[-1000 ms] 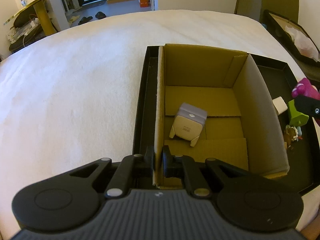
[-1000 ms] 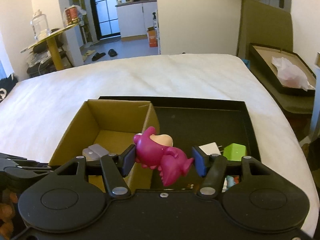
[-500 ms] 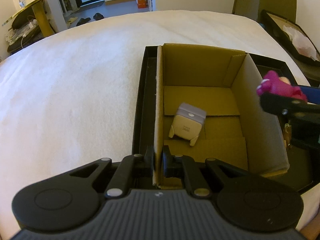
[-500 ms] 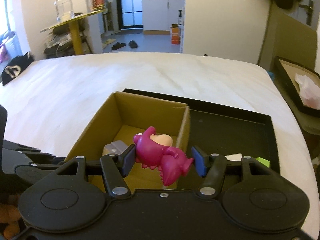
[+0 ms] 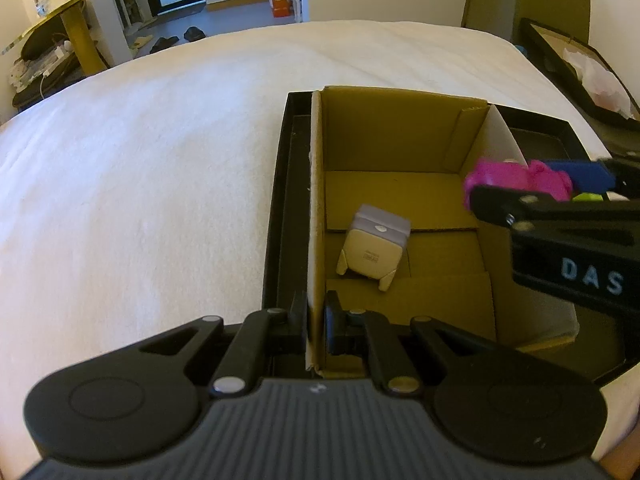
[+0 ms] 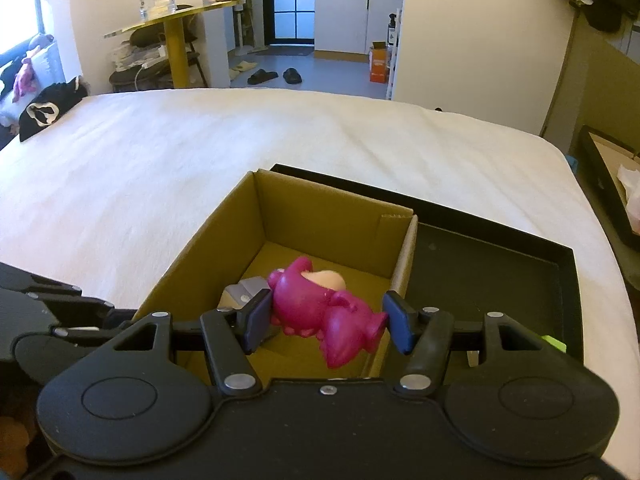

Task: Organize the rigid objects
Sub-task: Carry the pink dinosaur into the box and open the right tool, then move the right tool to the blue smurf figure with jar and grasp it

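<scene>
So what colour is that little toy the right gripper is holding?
Magenta pink toy with a cream snout, clearest in the right wrist view.

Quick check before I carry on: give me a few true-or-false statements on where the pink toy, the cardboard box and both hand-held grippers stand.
1. The right hand-held gripper holds the pink toy. True.
2. The cardboard box is empty. False: a small grey and cream gadget lies on its floor.
3. The left hand-held gripper is clamped on the box's wall. True.
4. The box stands directly on the white bed cover. False: it sits in a black tray.
5. The pink toy rests on the box floor. False: it hangs between the pads above the box.
</scene>
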A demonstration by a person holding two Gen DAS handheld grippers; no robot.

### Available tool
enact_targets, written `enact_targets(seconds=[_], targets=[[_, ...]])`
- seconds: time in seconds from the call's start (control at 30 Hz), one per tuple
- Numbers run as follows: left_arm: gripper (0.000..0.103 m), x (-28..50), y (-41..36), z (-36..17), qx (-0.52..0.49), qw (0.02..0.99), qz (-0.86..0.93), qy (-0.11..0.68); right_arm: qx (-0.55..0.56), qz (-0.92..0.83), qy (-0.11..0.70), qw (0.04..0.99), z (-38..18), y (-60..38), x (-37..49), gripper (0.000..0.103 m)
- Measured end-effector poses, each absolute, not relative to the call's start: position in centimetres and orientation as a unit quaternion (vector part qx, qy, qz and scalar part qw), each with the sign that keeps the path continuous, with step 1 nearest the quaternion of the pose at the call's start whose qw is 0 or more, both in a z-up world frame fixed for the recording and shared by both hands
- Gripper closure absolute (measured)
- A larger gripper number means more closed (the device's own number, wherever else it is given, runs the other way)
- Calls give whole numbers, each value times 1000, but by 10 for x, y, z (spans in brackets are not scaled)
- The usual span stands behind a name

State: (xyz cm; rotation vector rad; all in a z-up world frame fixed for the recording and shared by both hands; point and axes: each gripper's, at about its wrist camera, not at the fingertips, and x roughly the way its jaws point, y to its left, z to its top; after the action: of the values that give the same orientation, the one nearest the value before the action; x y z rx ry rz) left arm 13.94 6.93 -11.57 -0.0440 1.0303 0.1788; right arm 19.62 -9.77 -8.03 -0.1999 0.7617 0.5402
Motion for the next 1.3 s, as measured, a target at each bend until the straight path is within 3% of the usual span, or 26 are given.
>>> enact_targets(seconds=[0.13,0.2,0.23,1.3], targets=[[95,140,69,-116,-17,866,83,494,-105,264,359,889,-83,-96,198,43],[95,140,69,-116,-17,865,84,494,-110,261,362,888,-85,-96,198,28],[95,140,68,-116,-17,865,83,495,-112,257,363,888,-85,-97,197,25],[93,143,53,-116,35,859,101,501,-7,200,377,904,-97,-198,184,25]])
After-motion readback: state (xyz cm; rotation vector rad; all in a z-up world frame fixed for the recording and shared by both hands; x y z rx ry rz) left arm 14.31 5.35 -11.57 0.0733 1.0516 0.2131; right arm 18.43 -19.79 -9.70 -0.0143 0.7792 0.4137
